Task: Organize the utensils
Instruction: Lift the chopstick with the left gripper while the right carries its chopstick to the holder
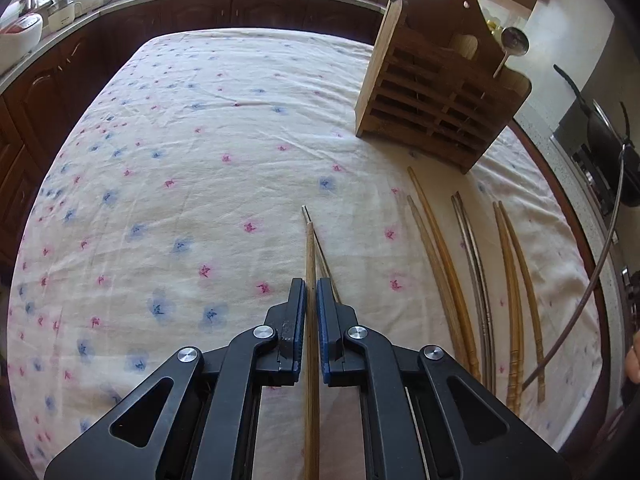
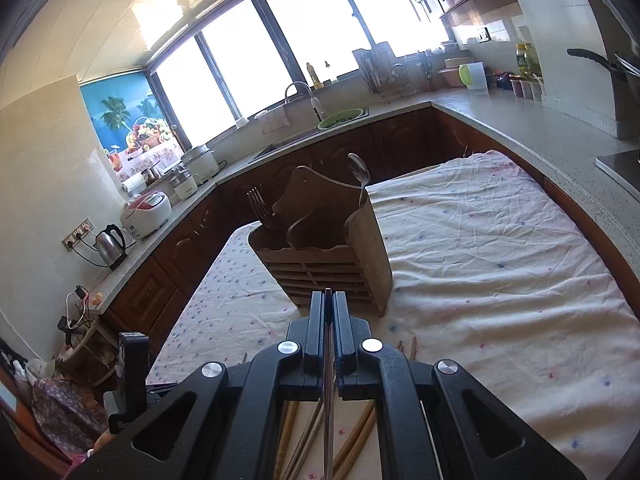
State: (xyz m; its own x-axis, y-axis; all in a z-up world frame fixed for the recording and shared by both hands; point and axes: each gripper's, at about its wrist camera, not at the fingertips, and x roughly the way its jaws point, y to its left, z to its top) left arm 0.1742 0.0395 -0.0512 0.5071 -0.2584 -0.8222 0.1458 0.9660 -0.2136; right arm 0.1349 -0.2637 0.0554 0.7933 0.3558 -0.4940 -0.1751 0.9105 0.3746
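Chopsticks [image 1: 460, 280] lay in loose pairs near the tablecloth's [image 1: 200, 140] right edge, below the wooden holder [image 1: 436, 92]. Left gripper [image 1: 311, 292] pinched one wooden chopstick [image 1: 310, 248]; right gripper [image 2: 329, 300] clamped a thin metal one [image 2: 329, 400], aimed holderwards, probably for dropping in.

Near ends of the loose chopsticks [image 2: 352, 436] behind the right hand-held gripper [image 2: 329, 300].

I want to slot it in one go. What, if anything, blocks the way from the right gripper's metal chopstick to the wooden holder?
Nothing visible. In the right wrist view, the right gripper, shut on the metal chopstick, points at the wooden holder just ahead, with only bare tablecloth between. A fork and spoon already stand inside.
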